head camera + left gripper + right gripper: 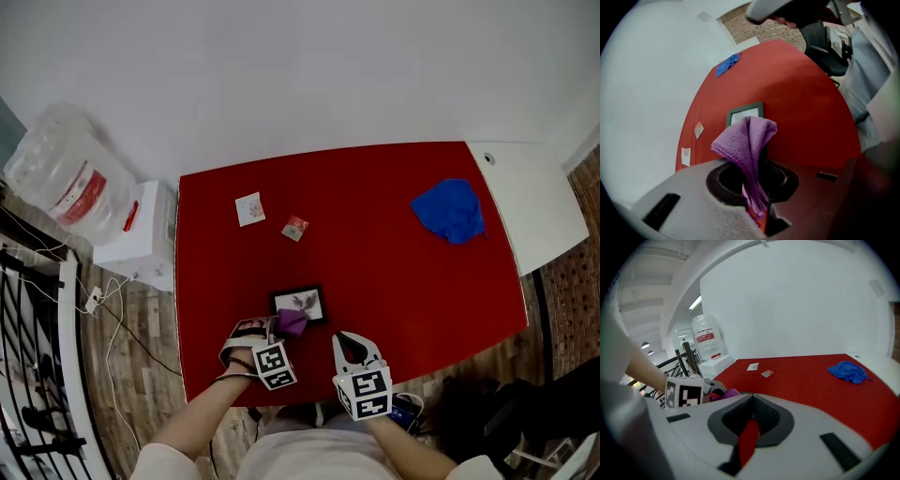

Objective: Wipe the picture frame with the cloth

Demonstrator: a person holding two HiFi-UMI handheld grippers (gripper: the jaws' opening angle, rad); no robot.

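A small black picture frame lies flat on the red table, near its front edge. My left gripper is shut on a purple cloth, which hangs over the frame's near edge. In the left gripper view the cloth stands up folded between the jaws, just in front of the frame. To the right of the frame my right gripper hovers with its jaws shut on nothing. The right gripper view shows that gripper pointing across the table, and the cloth at its left.
A crumpled blue cloth lies at the table's far right. Two small cards lie beyond the frame. Left of the table stand a white box and a large water bottle. A white surface adjoins the table on the right.
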